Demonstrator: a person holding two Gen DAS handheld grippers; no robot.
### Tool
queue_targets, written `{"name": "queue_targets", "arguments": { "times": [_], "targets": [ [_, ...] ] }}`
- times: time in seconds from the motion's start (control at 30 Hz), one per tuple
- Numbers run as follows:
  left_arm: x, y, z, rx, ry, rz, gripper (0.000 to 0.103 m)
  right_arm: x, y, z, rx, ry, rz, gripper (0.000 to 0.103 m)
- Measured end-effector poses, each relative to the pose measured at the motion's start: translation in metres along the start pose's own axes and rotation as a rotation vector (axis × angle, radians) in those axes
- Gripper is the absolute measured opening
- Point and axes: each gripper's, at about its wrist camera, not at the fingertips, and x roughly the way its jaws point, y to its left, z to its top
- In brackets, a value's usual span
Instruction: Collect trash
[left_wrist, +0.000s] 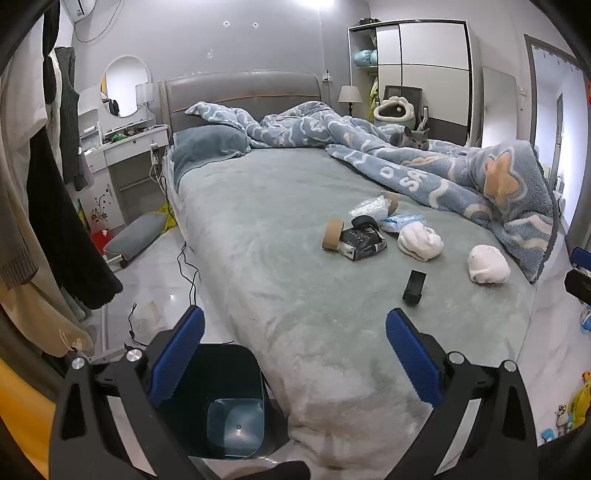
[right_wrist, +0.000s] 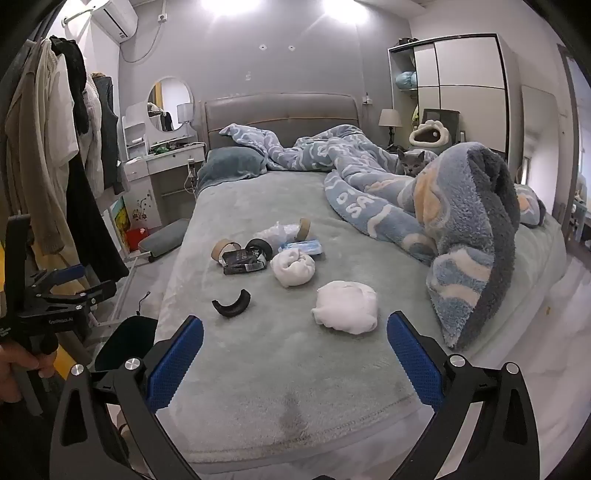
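The trash lies in a loose cluster mid-bed (right_wrist: 258, 354): a curved black scrap (right_wrist: 232, 305) nearest the foot, then a black box (right_wrist: 243, 261), cardboard rolls (right_wrist: 223, 248) and wrappers, with two white bundles (right_wrist: 345, 307) beside them. Both grippers, left (left_wrist: 294, 354) and right (right_wrist: 295, 360), hang wide open and empty, the left over the bin (left_wrist: 225, 402) at the bed's corner. I'd take the scrap first, pinching across its thin arc, and steer clear of the cat (right_wrist: 412, 164) behind the quilt (right_wrist: 469, 236).

A bin (left_wrist: 218, 402) stands on the floor at the bed's (left_wrist: 280, 229) foot corner (left side); trash (right_wrist: 243, 258) lies mid-bed.
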Motion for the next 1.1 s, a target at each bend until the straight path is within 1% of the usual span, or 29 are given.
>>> {"name": "queue_targets", "arguments": {
  "times": [0.2,1.1],
  "targets": [
    [-0.0003,-0.0001,0.0000,0.002,-0.003,0.003,0.100,0.0000,0.0031,0.0010,-0.025,0.006,-0.013,0.100],
    [0.0030,-0.0030,-0.0049,0.001,0.010,0.000,0.100,0.0018,0.0039,0.0025,-0.025,0.004,-0.010,0.100]
  ]
}}
